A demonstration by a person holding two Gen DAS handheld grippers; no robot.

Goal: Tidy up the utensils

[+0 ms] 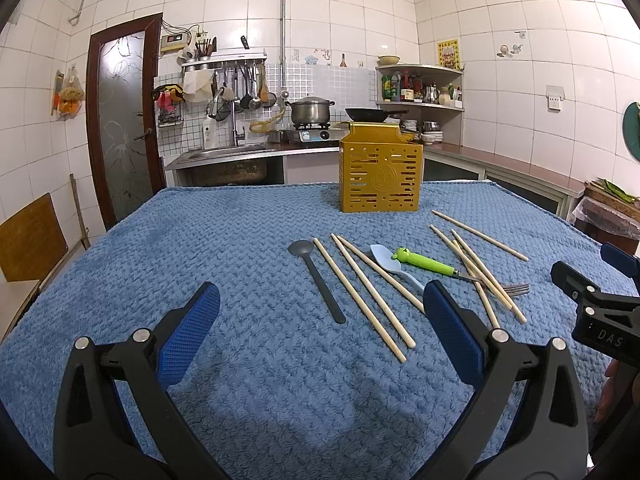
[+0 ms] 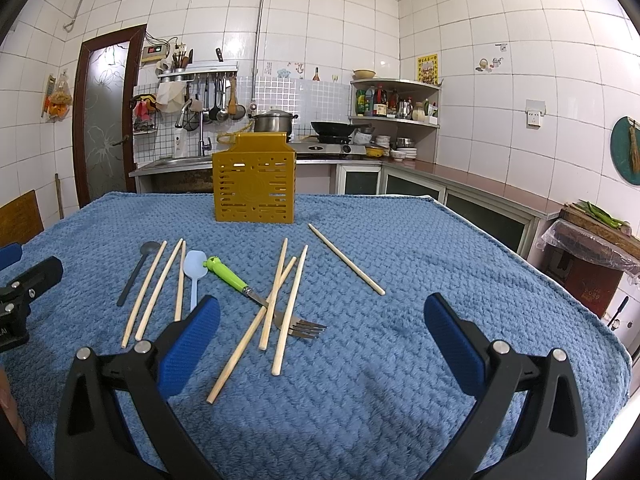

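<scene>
You have the utensil holder [image 2: 254,186] standing upright at the far middle of the towel-covered table [image 2: 420,280], and behind it the counter with the sink [image 2: 176,162] to the left and the stove [image 2: 330,148] to the right. Before the holder the utensils lie flat in a row: long-handled spoon [image 2: 134,274] leftmost, then three chopsticks [image 2: 156,292], the short spoon [image 2: 195,272], the fork [image 2: 256,298] crossed by three more chopsticks [image 2: 286,308], and a lone chopstick [image 2: 346,259] rightmost.
</scene>
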